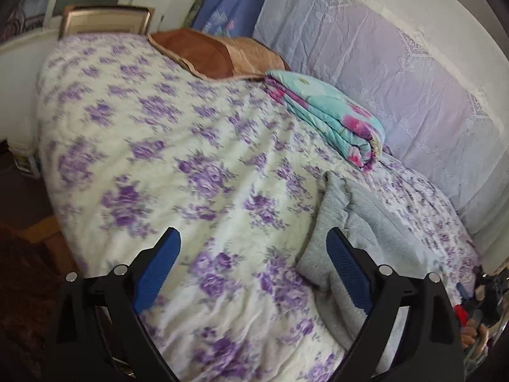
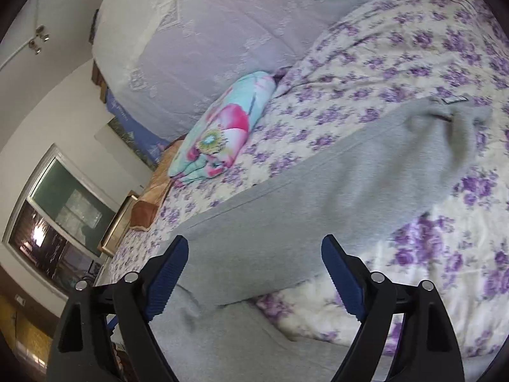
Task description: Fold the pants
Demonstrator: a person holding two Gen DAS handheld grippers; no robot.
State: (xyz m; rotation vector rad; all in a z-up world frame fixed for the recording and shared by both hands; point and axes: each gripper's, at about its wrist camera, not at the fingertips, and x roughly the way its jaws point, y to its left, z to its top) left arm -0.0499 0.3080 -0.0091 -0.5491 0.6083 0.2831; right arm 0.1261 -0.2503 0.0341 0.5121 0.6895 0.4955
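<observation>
Through my left wrist view, my left fingers (image 1: pixel 253 248) stood apart and empty; the grey pants (image 1: pixel 346 238) lay bunched near the bed's (image 1: pixel 165 146) right edge, folding unfinished. Through the right, my right fingers (image 2: pixel 254 256) gaped empty over the pants (image 2: pixel 334 184), the folded floral blanket (image 2: pixel 222 133) beyond.

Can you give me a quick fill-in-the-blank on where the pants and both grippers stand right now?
1. The pants lying on the bedspread are ____ in colour.
2. The left gripper has its jaws ____, nothing between them.
3. The right gripper holds ____.
4. The flowers printed on the bedspread are ____.

Missing words: grey; open; nothing; purple
</observation>
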